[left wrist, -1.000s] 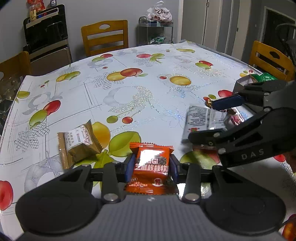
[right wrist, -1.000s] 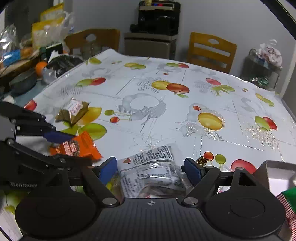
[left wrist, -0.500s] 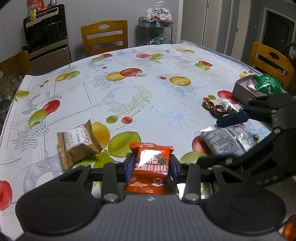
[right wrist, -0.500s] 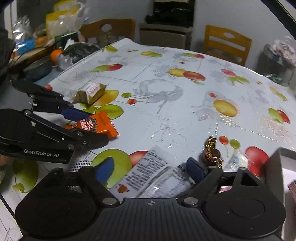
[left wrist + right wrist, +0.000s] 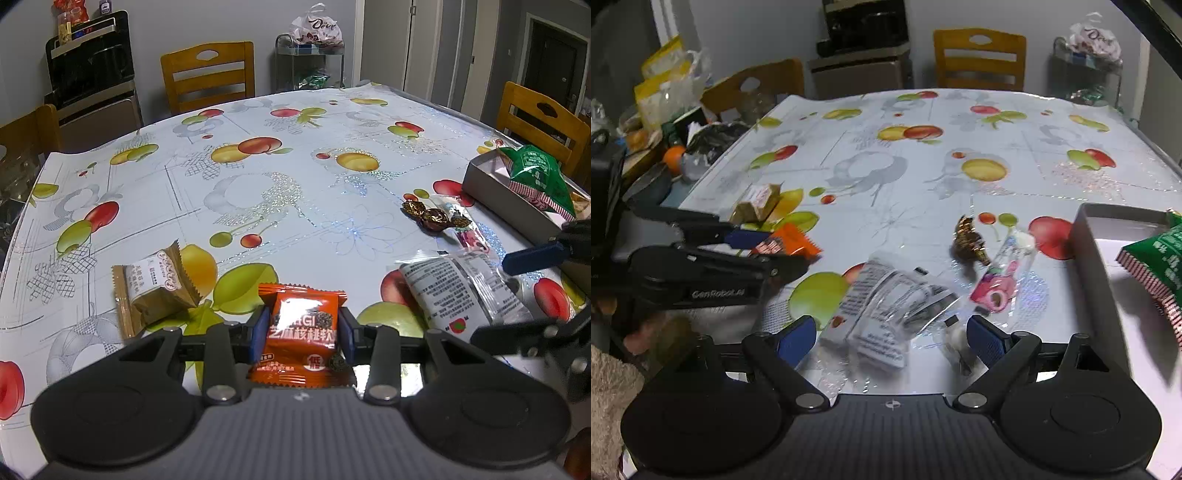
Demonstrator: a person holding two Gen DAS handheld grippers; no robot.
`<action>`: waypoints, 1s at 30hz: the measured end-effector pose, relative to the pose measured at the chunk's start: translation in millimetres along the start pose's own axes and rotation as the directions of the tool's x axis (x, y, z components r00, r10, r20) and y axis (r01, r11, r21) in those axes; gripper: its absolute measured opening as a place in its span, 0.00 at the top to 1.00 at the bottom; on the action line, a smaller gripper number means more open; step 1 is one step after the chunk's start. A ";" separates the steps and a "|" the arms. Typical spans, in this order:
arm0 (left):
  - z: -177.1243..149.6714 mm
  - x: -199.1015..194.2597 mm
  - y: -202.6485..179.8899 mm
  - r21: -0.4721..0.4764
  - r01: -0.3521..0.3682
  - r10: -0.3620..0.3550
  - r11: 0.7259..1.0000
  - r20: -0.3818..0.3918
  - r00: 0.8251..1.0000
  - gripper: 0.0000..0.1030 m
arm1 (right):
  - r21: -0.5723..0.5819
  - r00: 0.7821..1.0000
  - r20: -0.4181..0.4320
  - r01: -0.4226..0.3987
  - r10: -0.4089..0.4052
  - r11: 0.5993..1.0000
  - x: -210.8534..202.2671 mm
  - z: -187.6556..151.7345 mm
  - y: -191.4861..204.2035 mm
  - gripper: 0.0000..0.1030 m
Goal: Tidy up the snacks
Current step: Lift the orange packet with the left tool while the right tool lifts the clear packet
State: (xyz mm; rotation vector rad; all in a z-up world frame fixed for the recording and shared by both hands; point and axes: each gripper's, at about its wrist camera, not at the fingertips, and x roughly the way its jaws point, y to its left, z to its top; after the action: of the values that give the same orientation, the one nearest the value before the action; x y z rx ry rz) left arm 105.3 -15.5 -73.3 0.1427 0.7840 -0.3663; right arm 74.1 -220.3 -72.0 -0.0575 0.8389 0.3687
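My left gripper [image 5: 302, 341] is shut on an orange snack packet [image 5: 303, 314], held just above the fruit-print tablecloth [image 5: 258, 192]. The right wrist view shows this gripper [image 5: 787, 248] at the left with the orange packet [image 5: 794, 240] in it. My right gripper [image 5: 892, 338] is opening. A clear packet with printed text [image 5: 886, 306] lies on the cloth between its blue pads [image 5: 798, 339], which stand apart from it. A brown wrapped cake [image 5: 155, 291] lies left of the orange packet. Wrapped chocolates [image 5: 432, 216] and a pink candy packet [image 5: 995, 284] lie near a grey box [image 5: 491, 184].
A green snack bag [image 5: 535, 177] sits in the grey box at the table's right edge. Wooden chairs [image 5: 208, 74] stand around the table. A cluttered side surface with bags and an orange [image 5: 674, 157] lies beyond the table's left edge.
My right gripper carried the clear packet to the right, toward the chocolates, and its jaws have spread off it. The packet now lies on the cloth. The left gripper has not moved.
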 end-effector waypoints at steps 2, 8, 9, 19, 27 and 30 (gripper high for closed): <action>-0.1 -0.2 -0.2 0.001 0.004 -0.004 1.000 0.001 1.000 0.63 | -0.008 1.000 0.015 0.004 -0.004 1.000 2.7 1.8 6.5 0.13; -0.6 -0.4 0.8 -0.005 0.008 -0.008 1.000 0.001 1.000 0.63 | -0.038 1.000 0.006 0.016 -0.016 0.999 27.2 9.0 15.4 0.16; -0.5 -0.4 1.1 -0.007 0.009 -0.009 1.000 0.000 1.000 0.63 | -0.048 1.000 0.007 0.020 -0.020 0.999 31.2 9.2 17.5 0.17; -0.8 -0.4 0.3 0.001 0.004 -0.004 1.000 0.003 1.000 0.63 | -0.157 0.995 0.084 0.069 -0.057 0.985 29.6 4.0 29.8 0.45; -0.9 0.1 -0.9 0.011 0.014 -0.014 1.000 0.006 1.000 0.64 | -0.126 0.990 0.133 0.073 -0.056 0.989 6.7 -1.0 20.8 0.48; -0.9 0.1 -0.8 0.012 0.013 -0.014 1.000 0.007 1.000 0.64 | -0.116 0.985 0.164 0.072 -0.052 0.991 -11.8 -6.8 16.4 0.48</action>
State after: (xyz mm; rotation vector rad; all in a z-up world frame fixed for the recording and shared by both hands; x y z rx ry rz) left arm 104.5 -16.1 -74.1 0.1477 0.7761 -0.3843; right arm 56.5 -209.8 -66.3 -0.1651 0.6528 0.3610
